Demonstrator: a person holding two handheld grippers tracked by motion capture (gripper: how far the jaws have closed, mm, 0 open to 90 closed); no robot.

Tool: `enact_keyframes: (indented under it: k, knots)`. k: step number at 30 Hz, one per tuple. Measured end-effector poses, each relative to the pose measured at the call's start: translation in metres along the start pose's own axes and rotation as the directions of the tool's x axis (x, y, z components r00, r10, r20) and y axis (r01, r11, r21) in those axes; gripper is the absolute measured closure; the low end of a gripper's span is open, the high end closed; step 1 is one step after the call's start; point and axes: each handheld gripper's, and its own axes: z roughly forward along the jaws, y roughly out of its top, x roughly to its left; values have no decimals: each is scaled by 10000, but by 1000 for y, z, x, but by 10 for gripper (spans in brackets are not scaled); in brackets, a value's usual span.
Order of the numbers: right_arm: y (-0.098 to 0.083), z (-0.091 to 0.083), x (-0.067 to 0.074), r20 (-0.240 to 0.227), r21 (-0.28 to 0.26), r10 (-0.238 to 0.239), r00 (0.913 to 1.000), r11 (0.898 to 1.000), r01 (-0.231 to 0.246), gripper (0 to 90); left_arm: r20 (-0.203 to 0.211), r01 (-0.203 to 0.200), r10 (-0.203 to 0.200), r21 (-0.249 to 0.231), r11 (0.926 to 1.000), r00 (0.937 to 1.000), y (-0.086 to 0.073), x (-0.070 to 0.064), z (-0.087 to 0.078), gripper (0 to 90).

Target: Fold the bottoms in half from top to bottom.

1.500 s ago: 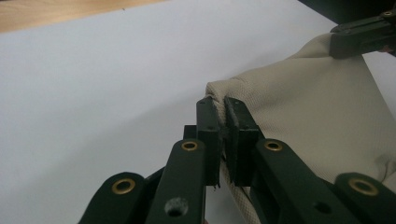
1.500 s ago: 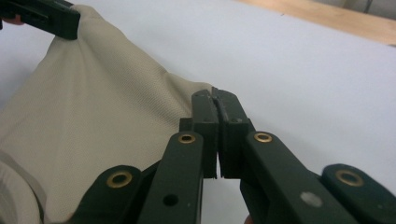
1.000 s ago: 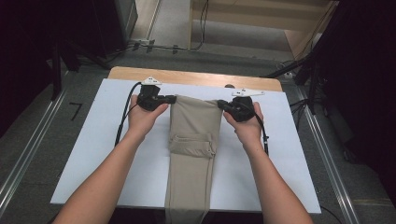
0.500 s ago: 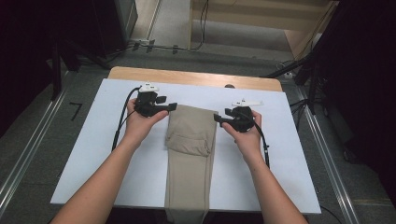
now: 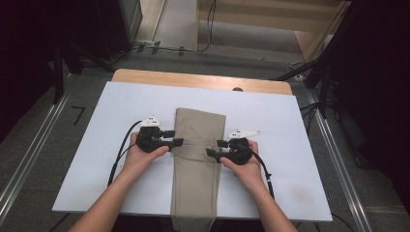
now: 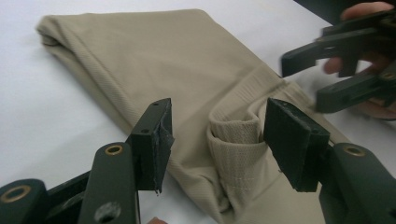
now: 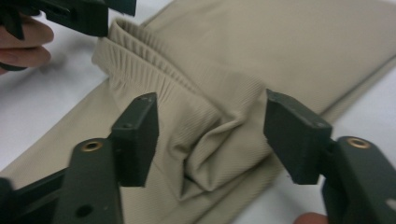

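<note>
Both grippers, left (image 5: 175, 142) and right (image 5: 212, 152), have just spread their fingers, gripping nothing; smooth the folded trousers' (image 5: 199, 126) waistband flat on the worktop (image 5: 290, 125).

Khaki ribbed trousers (image 5: 196, 145) — white table (image 5: 290, 125), black tools.

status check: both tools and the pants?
Left tool and right tool open, jaws just opened, nothing gripped. Khaki pants folded over on white board. Nothing in the way.
</note>
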Motion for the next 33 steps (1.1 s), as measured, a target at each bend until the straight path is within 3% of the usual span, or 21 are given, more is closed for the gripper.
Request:
enact_keyframes:
  k: [5, 12, 14, 17, 21, 23, 27, 33]
  knots:
    - [-2, 11, 5, -95, 258, -207, 9997, 9994, 209, 281, 358, -246, 243, 77, 9997, 9991, -1, -5, -3, 431]
    - [-2, 11, 10, -103, 249, -609, 9981, 9978, 611, 291, 777, -568, 528, 502, 9971, 9956, -12, -7, -2, 430]
    - [-3, 10, 11, -42, 246, -754, 9971, 9968, 755, 297, 768, -693, 645, 616, 9957, 9950, -16, -8, -2, 430]
    - [-4, 13, 9, 425, 401, -672, 9968, 9970, 655, 296, 698, -796, 744, 751, 9940, 9948, -19, -8, -1, 445]
    - [0, 17, 10, 940, 400, -868, 9918, 9957, 834, 262, 351, -822, 795, 845, 9930, 9962, -20, -11, 0, 518]
    - [1, 20, 12, 941, 491, -888, 9916, 9952, 844, 268, 201, -884, 870, 833, 9926, 9960, -21, -13, 1, 563]
    - [0, 21, 16, 882, 383, -1101, 9900, 9935, 1070, 415, 0, -802, 804, 705, 9943, 9968, -23, -14, -1, 658]
    - [-9, 11, 23, 596, 55, -1744, 9829, 9847, 1744, 590, 332, -1101, 1083, 586, 9922, 9936, -28, -21, -7, 730]
